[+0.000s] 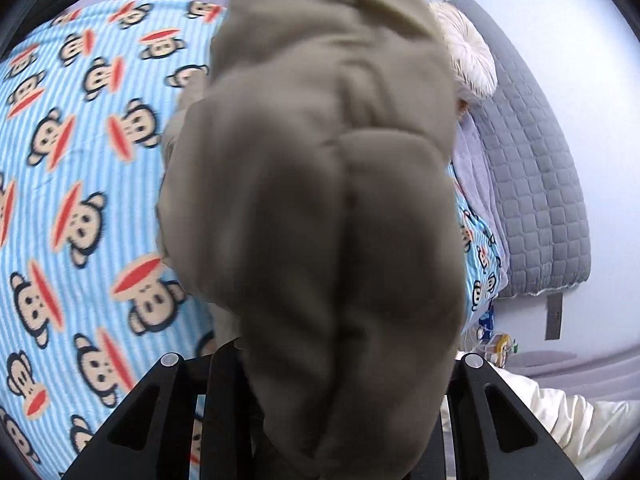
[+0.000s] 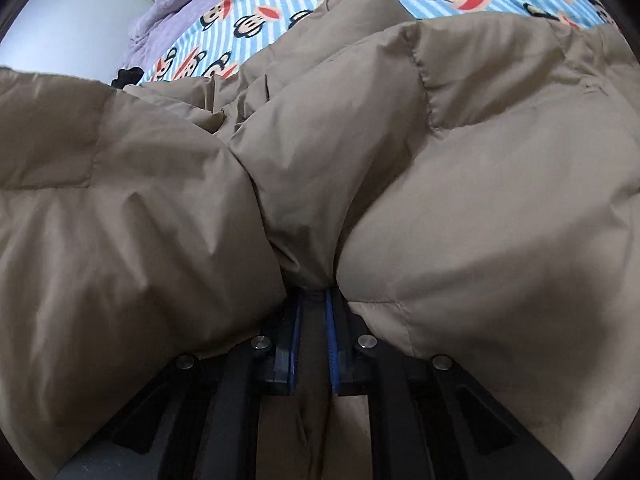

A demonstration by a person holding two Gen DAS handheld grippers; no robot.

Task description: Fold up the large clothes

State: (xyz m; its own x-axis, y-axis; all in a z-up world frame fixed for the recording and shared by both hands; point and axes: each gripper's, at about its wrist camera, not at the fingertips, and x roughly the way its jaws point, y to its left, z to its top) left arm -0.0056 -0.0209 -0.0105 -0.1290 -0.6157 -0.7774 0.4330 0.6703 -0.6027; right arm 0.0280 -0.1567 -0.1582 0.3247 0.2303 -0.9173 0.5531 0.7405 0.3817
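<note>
Jacket (image 2: 460, 168) fabric, tan and puffy, fills both views: a quilted coat bunched over a bed (image 2: 256, 12) with a blue-striped monkey-print sheet. The right gripper (image 2: 314, 320) has its blue-padded jaws nearly together, pinching a ridge of the coat, which spreads away from it to left and right and runs on toward the far side of the bed. The left gripper (image 1: 320, 420) has a long, padded stretch, perhaps a sleeve, running straight ahead from between its fingers; the fabric hides the tips, so I cannot tell how tightly it grips. Grey quilted bedding (image 1: 540, 184) lies to the right. Both hands seem equally engaged, so I judge the fold must follow that lengthwise line.
</note>
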